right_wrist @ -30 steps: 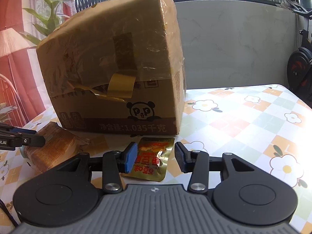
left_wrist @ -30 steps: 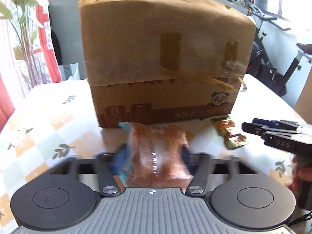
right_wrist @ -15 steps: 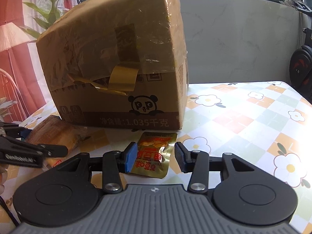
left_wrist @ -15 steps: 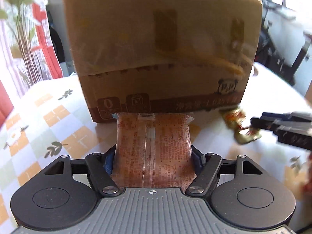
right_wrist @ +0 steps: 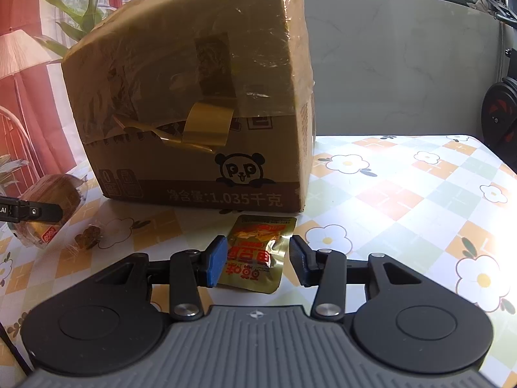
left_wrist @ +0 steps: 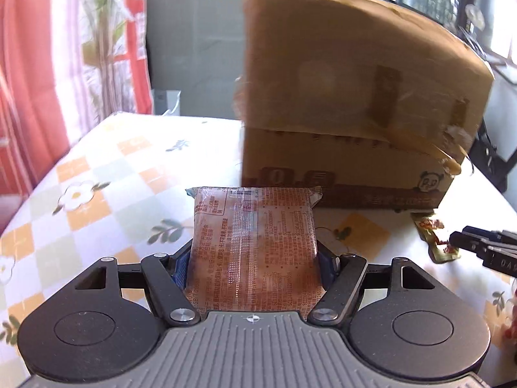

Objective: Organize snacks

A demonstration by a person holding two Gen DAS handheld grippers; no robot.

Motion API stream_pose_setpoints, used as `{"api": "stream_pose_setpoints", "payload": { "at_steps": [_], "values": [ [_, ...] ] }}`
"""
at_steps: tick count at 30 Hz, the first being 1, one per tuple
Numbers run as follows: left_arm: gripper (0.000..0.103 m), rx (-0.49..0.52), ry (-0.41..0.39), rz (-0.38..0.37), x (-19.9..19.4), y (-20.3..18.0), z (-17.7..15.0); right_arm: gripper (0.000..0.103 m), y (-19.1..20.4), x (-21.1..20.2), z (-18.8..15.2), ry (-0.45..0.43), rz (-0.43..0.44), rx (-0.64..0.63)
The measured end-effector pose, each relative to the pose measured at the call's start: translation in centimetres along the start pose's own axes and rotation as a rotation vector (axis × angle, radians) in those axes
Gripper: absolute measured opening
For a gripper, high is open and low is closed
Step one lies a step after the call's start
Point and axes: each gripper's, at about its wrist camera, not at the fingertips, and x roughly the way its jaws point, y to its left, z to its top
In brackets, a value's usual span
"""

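Orange-brown film with fine print: a sealed snack pack point(left_wrist: 253, 245), clenched between the left jaws. Jaws just now closing in on it, blue pads pressed against its two long edges. Gripped near the rear end, leaving most of the pack jutting forward through the centre of the left wrist view. Probably held that way to allow carrying and setting down without the pads fouling the table point(left_wrist: 97, 177). Visible again at the far left edge of the right wrist view, seemingly lifted clear of the flowered cloth, though hard to be sure.

Cardboard carton point(right_wrist: 194, 113) upright at the back of the table, filling the upper middle of both views, with a panda print and loose yellow tape on its front. Either a backstop for lining up the snacks or their container; cannot tell which.

Gold foil sachet point(right_wrist: 258, 252) flat on the table just in front of the carton's lower right corner, lying between the right jaws. Right jaws released: left pad at the sachet's edge, right pad clearly apart, nothing squeezed. Parked astride the sachet, presumably ready to pinch it next. Thin and flat, so likely to slip under the pads rather than rise between them.

Small brown morsel point(right_wrist: 87, 237) loose on the table, lower left of the right wrist view, between pack and sachet.
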Motion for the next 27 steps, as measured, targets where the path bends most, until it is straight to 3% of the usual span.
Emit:
{"api": "stream_pose_setpoints", "payload": {
  "at_steps": [4,15,22,24,25,27],
  "values": [
    [0.074,-0.077,-0.002,-0.038,-0.5,1.6,0.3,0.046,0.1,0.1,0.0,0.007,-0.001,-0.006],
    [0.077,0.061,0.039,0.161,1.4,1.0,-1.0,0.046,0.3,0.5,0.0,0.017,-0.001,-0.02],
    [0.077,0.05,-0.075,0.133,-1.4,1.6,1.1,0.046,0.4,0.9,0.0,0.027,0.005,-0.036],
    [0.075,0.057,-0.083,0.092,-1.6,1.2,1.5,0.046,0.4,1.0,0.0,0.03,0.004,-0.039],
    [0.073,0.068,-0.081,0.069,-1.4,0.8,1.7,0.046,0.5,1.0,0.1,0.033,0.005,-0.038],
    [0.056,0.097,-0.075,0.025,-1.0,-0.3,1.9,0.046,0.4,1.4,0.2,0.053,0.001,-0.033]
  ]
}}
